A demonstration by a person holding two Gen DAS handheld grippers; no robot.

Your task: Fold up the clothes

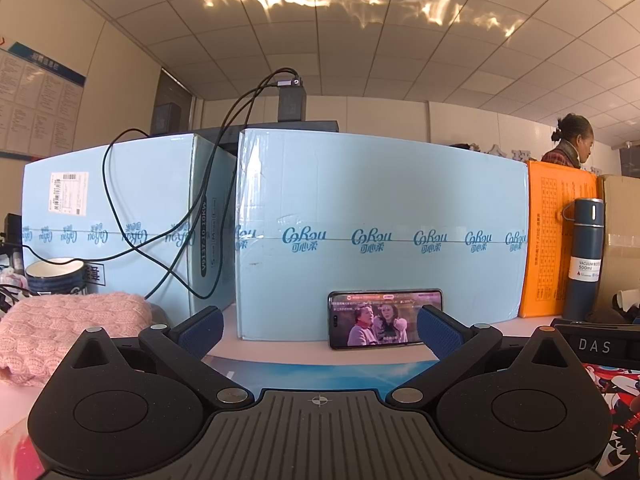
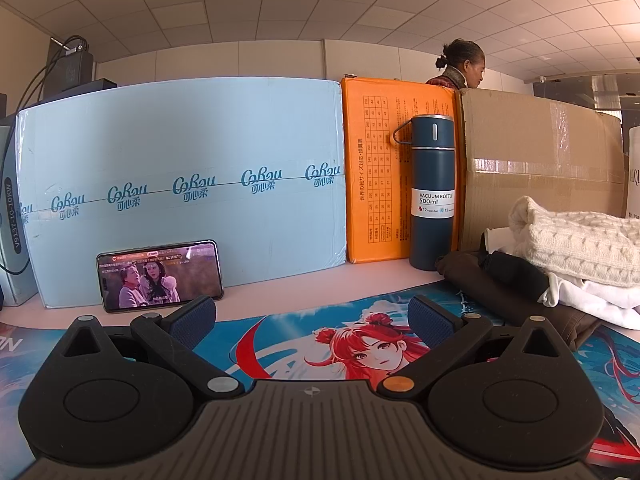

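step in hand: judged as the interval between garments. neither claw carries cloth, and no garment lies spread on the printed desk mat (image 2: 280, 332) ahead of them.

left gripper (image 1: 320, 330): released, jaws spread wide, nothing between the pads. it hovers low over the near edge of the mat. a pink knitted garment (image 1: 68, 330) lies in a compact bundle just beside and outboard of the left finger; it looks folded, though this cannot be confirmed.

right gripper (image 2: 312, 318): released, jaws spread wide, empty. ahead and to the right of its right finger sits a loose pile: a cream cable-knit sweater (image 2: 576, 240) on top, white cloth (image 2: 592, 300) under it, a dark brown garment (image 2: 500, 292) lowest, its near edge lying on the mat.

next move, as a judgement: the right claw swings right toward the pile and closes on a single layer at an edge, then drags it onto the bare mat. the knit is bulky and limp; a pinch may gather the layer below.

containers:
- pale blue cartons (image 1: 380, 236), an orange box (image 2: 380, 176) and a brown taped carton (image 2: 540, 172) stand well ahead of both claws. all closed; contents not visible.
- a dark blue vacuum bottle (image 2: 432, 192) stands capped, ahead and right of the right claw, touching nothing in the pile as far as can be told.
- a mug (image 1: 56, 276) sits beyond the pink bundle; interior not visible.

a phone (image 2: 160, 276) leans on the blue carton, directly ahead.
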